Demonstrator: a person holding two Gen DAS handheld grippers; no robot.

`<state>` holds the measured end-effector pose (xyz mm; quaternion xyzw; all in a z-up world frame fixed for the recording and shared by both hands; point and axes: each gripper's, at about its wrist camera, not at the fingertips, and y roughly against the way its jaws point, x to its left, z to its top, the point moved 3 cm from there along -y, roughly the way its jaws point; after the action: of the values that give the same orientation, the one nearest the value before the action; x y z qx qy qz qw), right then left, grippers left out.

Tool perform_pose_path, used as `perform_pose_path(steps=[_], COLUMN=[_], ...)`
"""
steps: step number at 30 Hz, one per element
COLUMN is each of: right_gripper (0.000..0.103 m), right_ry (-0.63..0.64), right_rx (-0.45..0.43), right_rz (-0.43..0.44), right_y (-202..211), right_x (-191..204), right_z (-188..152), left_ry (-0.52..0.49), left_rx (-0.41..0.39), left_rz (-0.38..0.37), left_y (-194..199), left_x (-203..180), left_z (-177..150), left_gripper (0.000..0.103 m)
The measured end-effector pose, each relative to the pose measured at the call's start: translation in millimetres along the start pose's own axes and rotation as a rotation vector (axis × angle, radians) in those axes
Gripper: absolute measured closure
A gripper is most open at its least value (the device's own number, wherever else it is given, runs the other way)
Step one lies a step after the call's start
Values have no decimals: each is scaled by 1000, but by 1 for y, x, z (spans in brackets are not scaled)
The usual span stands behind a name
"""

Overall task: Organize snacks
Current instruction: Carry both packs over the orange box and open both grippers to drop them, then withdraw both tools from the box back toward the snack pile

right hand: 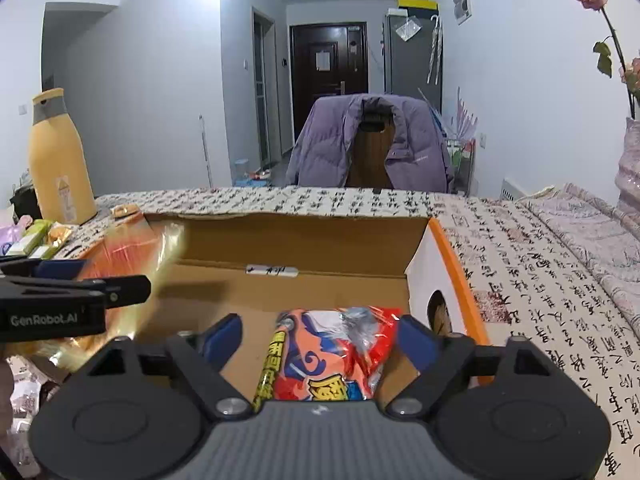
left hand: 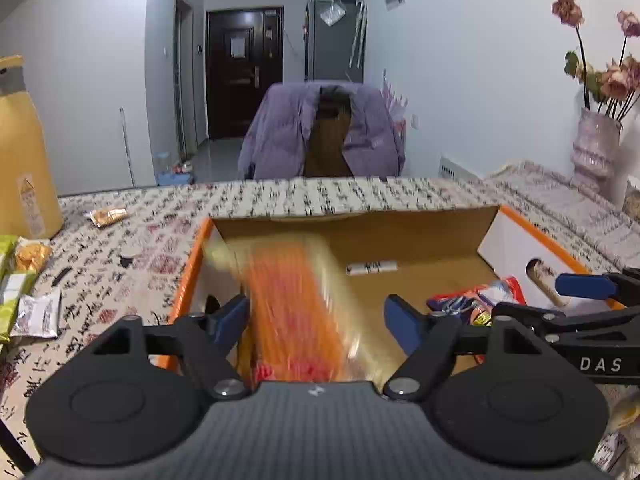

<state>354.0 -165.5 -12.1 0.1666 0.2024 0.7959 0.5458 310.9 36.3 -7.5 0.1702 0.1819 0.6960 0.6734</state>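
Two handheld grippers held side by side, angled downward.
Left gripper (left hand: pixel 316 316) and right gripper (right hand: pixel 320 340) are seen with jaws spread.

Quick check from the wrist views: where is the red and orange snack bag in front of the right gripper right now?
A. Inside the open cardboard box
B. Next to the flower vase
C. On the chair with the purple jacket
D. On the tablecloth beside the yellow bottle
A: the snack bag lies on the floor of the cardboard box, between the spread fingers of the right gripper.
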Motion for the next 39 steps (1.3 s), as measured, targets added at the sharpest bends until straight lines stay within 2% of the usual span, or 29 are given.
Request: perform_pose_path(steps=[1, 3, 6, 13, 17, 28, 39], right_gripper=[14, 1, 0, 0, 0, 0, 0], right_ry=[-3, -10, -14, -16, 2, 35, 28], right_rx=[-6, -20, -47, -73, -99, -168, -196], right_rz=[1, -2, -10, -11, -27, -26, -27], right_y=[1, 4, 8, 18, 26, 77, 138], right_x=[-1, -3, -5, -5, -3, 6, 15], right_z=[1, 1, 4, 8, 15, 35, 15], left_ry=[1, 3, 13, 39, 67, 55, 62], left_rx=[-12, -43, -72, -80, -105, -146, -159], left_rz=[2, 17, 22, 44, 38, 30, 26], left_y=[2, 7, 12, 14, 27, 70, 132], left_x=[0, -1, -1, 2, 5, 0, 3], left_z=[1, 2, 5, 11, 24, 45, 22], left_gripper=[10, 0, 0, 0, 0, 0, 0])
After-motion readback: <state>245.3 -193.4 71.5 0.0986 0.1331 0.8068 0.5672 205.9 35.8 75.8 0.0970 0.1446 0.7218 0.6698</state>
